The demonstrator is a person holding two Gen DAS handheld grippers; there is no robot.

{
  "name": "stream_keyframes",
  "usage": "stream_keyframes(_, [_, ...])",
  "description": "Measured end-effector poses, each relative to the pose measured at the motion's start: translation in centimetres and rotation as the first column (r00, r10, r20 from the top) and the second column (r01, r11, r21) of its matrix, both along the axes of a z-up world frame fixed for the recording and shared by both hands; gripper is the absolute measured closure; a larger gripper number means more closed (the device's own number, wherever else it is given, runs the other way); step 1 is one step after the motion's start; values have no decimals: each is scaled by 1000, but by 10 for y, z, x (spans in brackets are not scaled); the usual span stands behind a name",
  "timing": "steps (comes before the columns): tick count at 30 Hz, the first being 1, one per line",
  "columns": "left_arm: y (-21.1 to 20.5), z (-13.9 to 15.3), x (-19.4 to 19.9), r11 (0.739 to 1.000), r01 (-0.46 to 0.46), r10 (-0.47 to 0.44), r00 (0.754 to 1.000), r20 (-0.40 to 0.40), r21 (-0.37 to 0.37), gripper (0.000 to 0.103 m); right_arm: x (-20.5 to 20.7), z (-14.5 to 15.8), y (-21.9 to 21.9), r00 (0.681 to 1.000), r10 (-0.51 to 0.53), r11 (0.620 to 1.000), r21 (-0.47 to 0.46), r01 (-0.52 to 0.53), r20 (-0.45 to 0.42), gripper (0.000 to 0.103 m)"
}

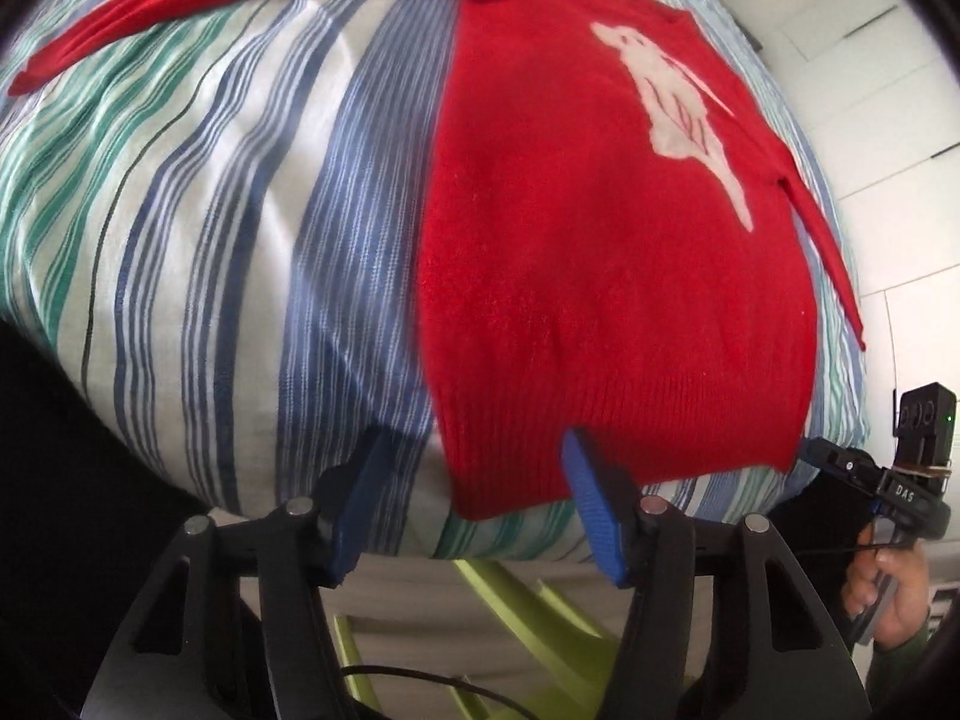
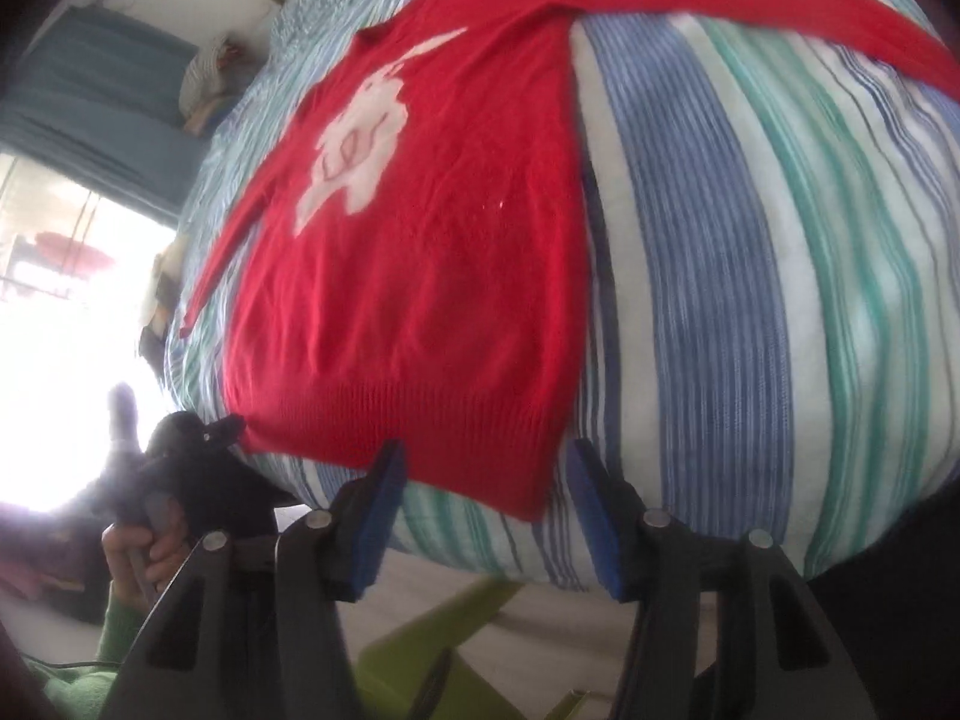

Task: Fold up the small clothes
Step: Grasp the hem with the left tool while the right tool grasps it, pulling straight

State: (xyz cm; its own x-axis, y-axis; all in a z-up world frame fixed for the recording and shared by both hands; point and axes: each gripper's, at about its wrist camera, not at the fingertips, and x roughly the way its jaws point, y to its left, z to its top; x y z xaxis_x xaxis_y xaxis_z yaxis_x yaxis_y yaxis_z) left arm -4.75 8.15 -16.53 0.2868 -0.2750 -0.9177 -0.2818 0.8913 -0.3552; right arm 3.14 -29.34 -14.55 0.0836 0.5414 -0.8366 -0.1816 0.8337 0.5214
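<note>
Surface: I see a striped bedspread [image 1: 240,240], window [image 2: 54,300] beyond | Sweater: red sweater [image 1: 600,270] flat, hem at the near bed edge, bare stripes beside it | Claws: left gripper [image 1: 474,498] and right gripper [image 2: 480,510] spread, straddling hem corners, pinching nothing.

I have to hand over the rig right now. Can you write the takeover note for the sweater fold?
Left claw: open, straddling the left hem corner of the red sweater, not gripping.
Right claw: open, straddling the right hem corner.
The sweater lies flat, front up, on the striped bedcover; one sleeve is stretched sideways, the other sleeve lies beside the body.
Done: spread out.
Left: every fold, probably starting by pinching both hem corners.
</note>
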Motion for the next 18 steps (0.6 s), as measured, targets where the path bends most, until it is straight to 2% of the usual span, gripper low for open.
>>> stream_keyframes(3, [-6,-6,5,1000,24,-24,1000,-14,-17,74,-1,-21,4,999,6,1000,1,-6,-37,53])
stream_keyframes(4, [-9,-6,6,999,35,-35,999,-16,-20,94,2,-27,2,999,5,1000,8,-5,-48,68])
stream_keyframes(5, [-11,-4,6,999,45,-45,999,-14,-6,98,3,-31,3,998,9,1000,29,-7,-61,97])
stream_keyframes(7, [-14,4,3,998,50,-50,999,-14,42,100,2,-31,3,998,18,999,34,-16,-66,98])
stream_keyframes(10, [-12,13,-5,995,61,-58,998,-38,80,101,-1,-15,0,998,34,996,-80,-38,-45,99])
stream_keyframes(13, [-12,6,-4,987,84,-71,993,-95,140,101,-5,-7,-14,998,11,991,-133,-18,-58,99])
stream_keyframes(16, [-13,-18,7,985,68,-42,986,-164,160,101,-4,-23,-17,996,0,984,-178,-16,-85,100])
stream_keyframes(18, [-13,-28,14,987,41,-12,984,-179,157,101,1,-40,-16,993,-30,984,-177,9,-118,100])
